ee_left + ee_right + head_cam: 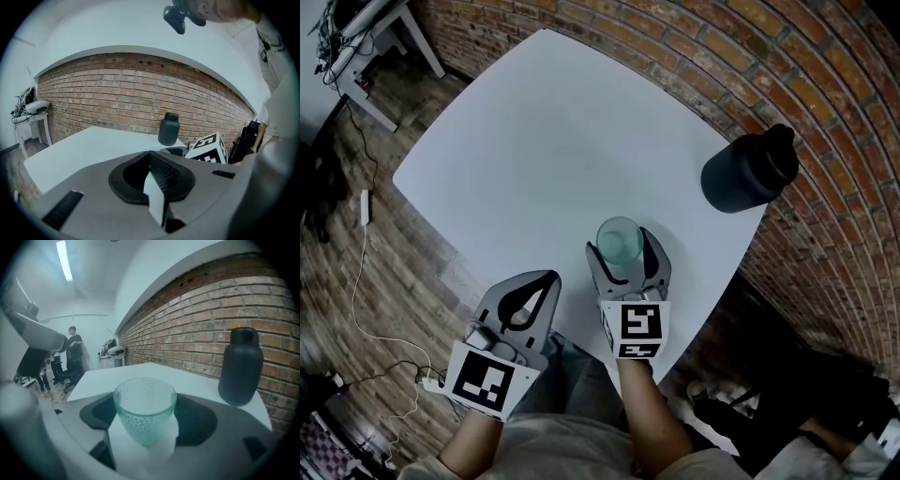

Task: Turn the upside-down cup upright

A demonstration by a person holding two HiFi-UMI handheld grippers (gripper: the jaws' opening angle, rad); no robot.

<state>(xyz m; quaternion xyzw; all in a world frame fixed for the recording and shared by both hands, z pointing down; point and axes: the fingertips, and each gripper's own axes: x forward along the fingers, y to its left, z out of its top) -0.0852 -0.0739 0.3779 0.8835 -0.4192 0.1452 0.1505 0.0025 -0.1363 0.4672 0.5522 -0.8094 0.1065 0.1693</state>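
My right gripper (pixel 624 247) was released, its jaws spread wide on either side of the cup (pixel 145 408), which stood upright, rim up, on the table (pixel 534 141) close to its near corner. I could not see either pad pressing on the glass. My left gripper (pixel 547 279) was clenched on nothing just off the near edge, and a dark bottle (pixel 748 173) stood at the right corner.

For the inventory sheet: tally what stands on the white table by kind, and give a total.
Green glass cup: 1
Dark bottle: 1
Total: 2
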